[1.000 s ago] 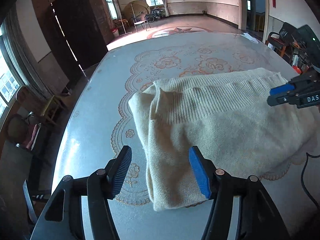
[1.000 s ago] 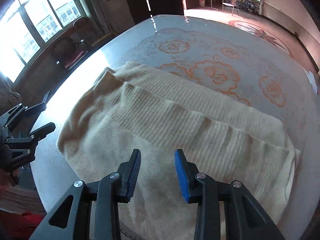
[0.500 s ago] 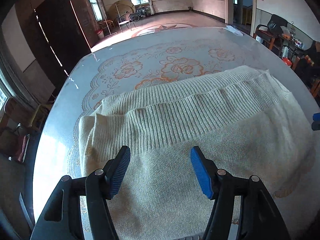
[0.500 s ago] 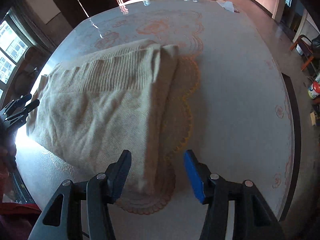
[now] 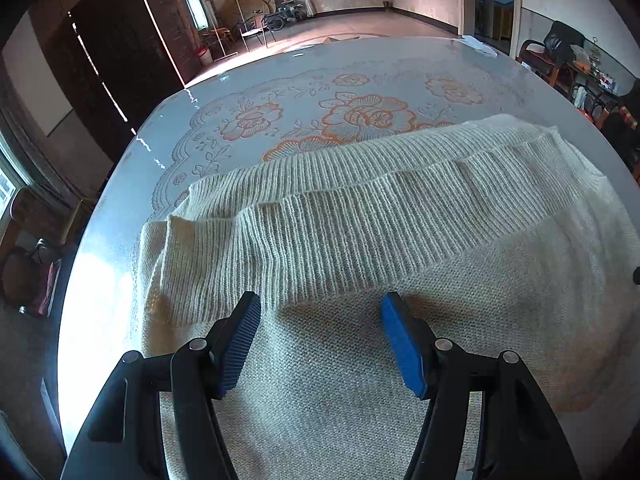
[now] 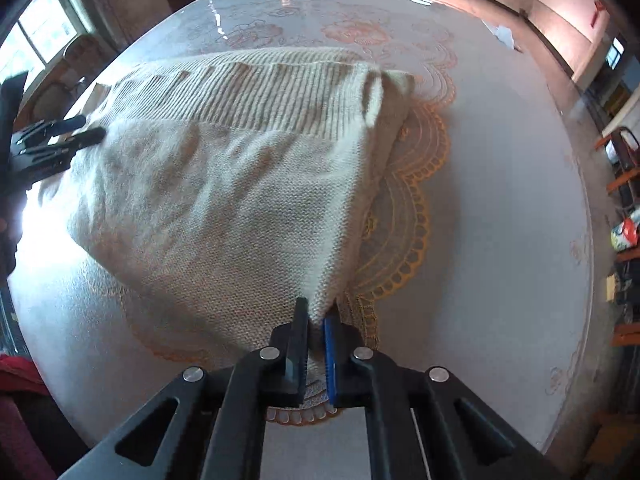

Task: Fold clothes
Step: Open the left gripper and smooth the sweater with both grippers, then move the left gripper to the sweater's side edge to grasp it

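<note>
The surface (image 5: 280,80) carries the sweater (image 5: 400,260), apparently folded at least once with its ribbed hem on top, further folds possibly remaining; the right tongs (image 6: 316,332) clamp its near corner, the left tongs (image 5: 320,320) hover apart above it.

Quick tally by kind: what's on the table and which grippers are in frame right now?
Cream knit sweater: 1
Grippers: 2, left gripper open, right gripper shut on the sweater's corner
White scrap at the table's far edge: 1
Total: 4
</note>
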Demonstrator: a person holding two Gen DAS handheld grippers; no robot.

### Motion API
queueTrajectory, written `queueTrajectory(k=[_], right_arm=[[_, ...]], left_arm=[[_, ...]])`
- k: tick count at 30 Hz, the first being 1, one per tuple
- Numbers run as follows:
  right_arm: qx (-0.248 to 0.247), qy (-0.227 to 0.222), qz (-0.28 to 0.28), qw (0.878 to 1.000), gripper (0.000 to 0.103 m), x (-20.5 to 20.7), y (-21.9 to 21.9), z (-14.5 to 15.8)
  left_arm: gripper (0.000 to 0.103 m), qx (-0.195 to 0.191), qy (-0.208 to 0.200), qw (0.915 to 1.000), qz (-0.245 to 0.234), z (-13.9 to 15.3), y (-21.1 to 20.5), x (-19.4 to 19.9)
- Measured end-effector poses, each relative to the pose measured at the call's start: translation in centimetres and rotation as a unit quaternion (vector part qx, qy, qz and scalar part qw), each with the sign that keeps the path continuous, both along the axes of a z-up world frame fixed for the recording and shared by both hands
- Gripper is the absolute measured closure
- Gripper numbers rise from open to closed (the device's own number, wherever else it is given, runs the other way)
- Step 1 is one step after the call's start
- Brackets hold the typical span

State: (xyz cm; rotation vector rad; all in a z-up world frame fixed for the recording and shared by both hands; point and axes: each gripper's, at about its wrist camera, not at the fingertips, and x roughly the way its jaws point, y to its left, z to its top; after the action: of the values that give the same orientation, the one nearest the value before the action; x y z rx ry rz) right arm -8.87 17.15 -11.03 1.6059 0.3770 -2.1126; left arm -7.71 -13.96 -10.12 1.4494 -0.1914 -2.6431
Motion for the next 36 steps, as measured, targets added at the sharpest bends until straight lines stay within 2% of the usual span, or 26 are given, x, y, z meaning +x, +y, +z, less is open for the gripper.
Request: queueTrajectory(k=[4,7,11,12,13,16,17,19,22,26,32,36], right_arm=[[0.026,0.018,0.011,0.999,0.098,0.7,-0.2,0.4],[0.036,0.006,0.000,0.999,0.098,0.6,0.2,-0.6],[0.014,-0.009,0.012,1.000,0.095,0.5,-0.1,-0.5],[-0.003,-0.011,0.007,1.000,0.092,0.3,0.1,-0.2],[-0.017,-0.010,-0.002,1.000,0.081,-0.1,0.4,0.2],[-0.089,-0.016,-0.044,0.995,0.074,-2.2,2.1,1.6],[-0.119,-0.016,-0.063,0.991,0.071,-3.0,2.9,2.2],[-0.161,-0.028,-0.077,0.984,0.053,-4.8,3.3,2.4],[-0.201,-0.054,-0.079,0.975,0.040,-7.3,2.6,2.2],[-0.198,-0.085,-0.084,0.973,0.040,-9.0,2.9,1.1],[-0.184,-0.116,-0.079,0.973,0.040,-11.2,3.4,-1.3],[-0.207,-0.146,-0.088,0.963,0.039,-12.1,3.2,-2.6]], left_arm=[[0.039,-0.003,0.002,1.0000,0.003,-0.8,0.1,0.3],[0.039,-0.007,0.011,0.9999,0.000,-1.0,0.2,0.6],[0.040,0.000,0.017,0.9999,-0.003,-0.6,0.2,1.1],[0.040,0.005,0.017,0.9998,-0.004,-0.4,0.2,1.2],[0.040,0.006,0.019,0.9998,-0.007,0.0,0.0,1.3],[0.038,-0.012,0.041,0.9990,-0.013,1.3,-0.7,1.7],[0.036,-0.025,0.048,0.9984,-0.013,1.7,-1.1,1.7],[0.022,-0.051,0.056,0.9971,-0.011,2.3,-2.4,1.4],[0.022,-0.060,0.054,0.9967,-0.001,2.9,-5.4,1.0],[0.022,-0.022,0.037,0.9981,0.044,3.1,-10.8,0.9],[0.022,0.000,0.000,0.9968,0.080,1.9,-15.9,0.9],[0.022,0.069,-0.038,0.9938,0.078,0.4,-17.6,0.5]])
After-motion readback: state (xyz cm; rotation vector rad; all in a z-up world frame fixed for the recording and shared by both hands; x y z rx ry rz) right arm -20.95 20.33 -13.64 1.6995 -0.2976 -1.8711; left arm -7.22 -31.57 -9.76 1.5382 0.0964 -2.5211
